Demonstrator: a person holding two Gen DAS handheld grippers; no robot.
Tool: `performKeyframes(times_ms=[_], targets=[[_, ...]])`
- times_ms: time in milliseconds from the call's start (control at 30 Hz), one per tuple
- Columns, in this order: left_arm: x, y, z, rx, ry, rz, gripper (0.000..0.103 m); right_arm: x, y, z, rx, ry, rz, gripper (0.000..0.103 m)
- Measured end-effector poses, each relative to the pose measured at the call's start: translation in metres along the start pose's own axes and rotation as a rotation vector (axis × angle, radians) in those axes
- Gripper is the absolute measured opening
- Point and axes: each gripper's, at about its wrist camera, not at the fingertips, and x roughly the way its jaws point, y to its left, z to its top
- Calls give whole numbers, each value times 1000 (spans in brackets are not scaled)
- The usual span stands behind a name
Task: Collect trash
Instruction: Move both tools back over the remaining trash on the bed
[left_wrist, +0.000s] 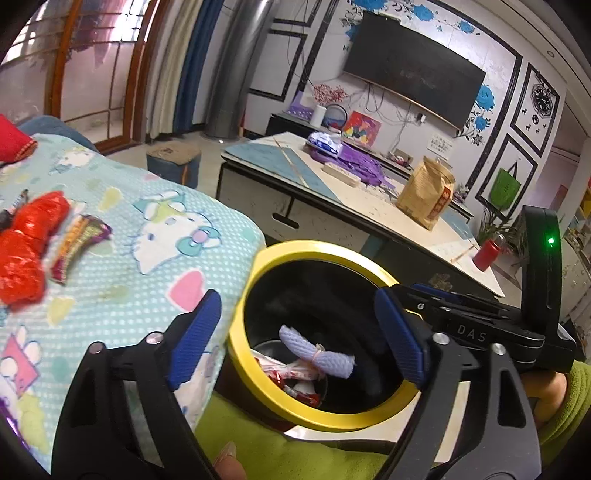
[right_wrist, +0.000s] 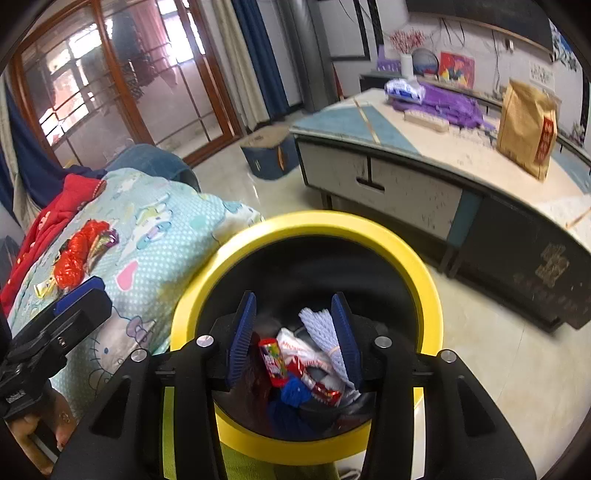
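A black bin with a yellow rim (left_wrist: 314, 245) (right_wrist: 332, 221) stands beside the sofa's cartoon-cat blanket (left_wrist: 155, 229). Inside it lie a lavender foam net (left_wrist: 314, 350) (right_wrist: 317, 328), a small red candy packet (right_wrist: 273, 363) and other wrappers. My left gripper (left_wrist: 299, 332) hangs wide open over the bin's mouth with nothing between its pads. My right gripper (right_wrist: 294, 338) is also over the bin, open, its pads clear of the trash below. On the blanket rest a crumpled red wrapper (left_wrist: 26, 243) (right_wrist: 75, 258) and a striped colourful wrapper (left_wrist: 79, 243) (right_wrist: 101, 243).
A low coffee table (left_wrist: 369, 206) (right_wrist: 424, 155) stands behind the bin with a brown paper bag (left_wrist: 424, 192), purple cloth (left_wrist: 362, 162) and a red can (left_wrist: 485, 254). A blue stool (left_wrist: 173, 162) sits on the floor. A green sleeve (left_wrist: 280, 454) is under the grippers.
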Motion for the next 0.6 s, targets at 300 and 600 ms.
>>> performKeyframes(times_ms=[300, 600], targets=[[-36, 15, 6, -21, -96, 83, 88, -17, 26, 1, -93, -94, 32, 48], [-73, 41, 14, -65, -190, 174, 88, -37, 54, 3, -155, -192, 96, 48]])
